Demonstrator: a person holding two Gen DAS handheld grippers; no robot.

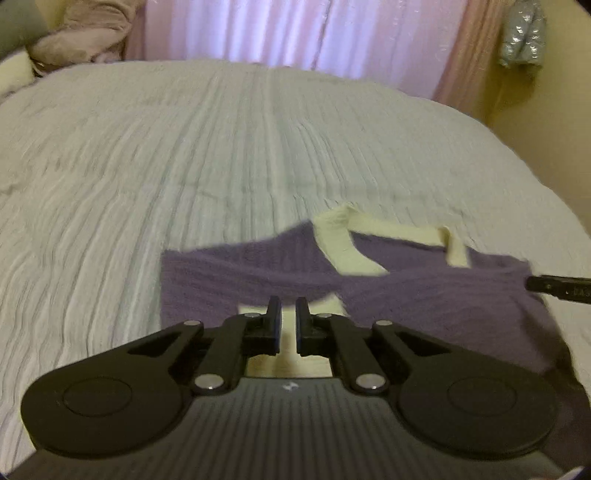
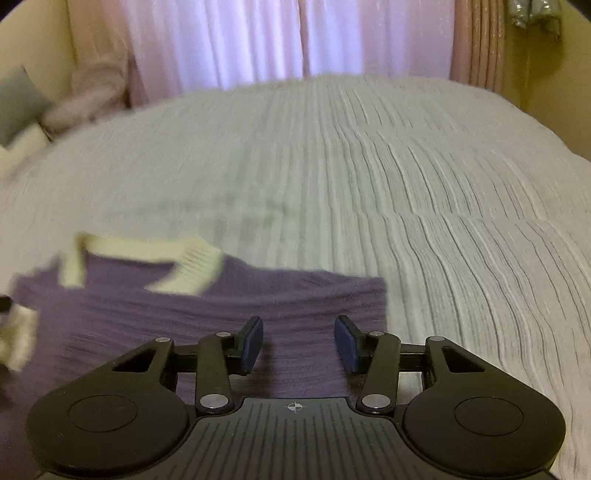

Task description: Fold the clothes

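Observation:
A purple knit sweater (image 1: 258,273) with cream trim (image 1: 341,240) lies on the bed, partly folded. My left gripper (image 1: 288,314) is over its near edge, jaws nearly closed on a cream cuff (image 1: 287,325) that shows between and behind the fingers. The tip of the right gripper (image 1: 557,288) shows at the sweater's right side. In the right wrist view the sweater (image 2: 184,306) lies ahead and left, cream collar (image 2: 192,266) at its far edge. My right gripper (image 2: 299,339) is open and empty just above the purple fabric.
The bed (image 1: 184,147) is covered by a light ribbed blanket (image 2: 443,221). Pink curtains (image 1: 295,29) hang behind it. Pillows and a heaped blanket (image 1: 74,37) lie at the far left. A grey garment (image 1: 522,37) hangs at the far right.

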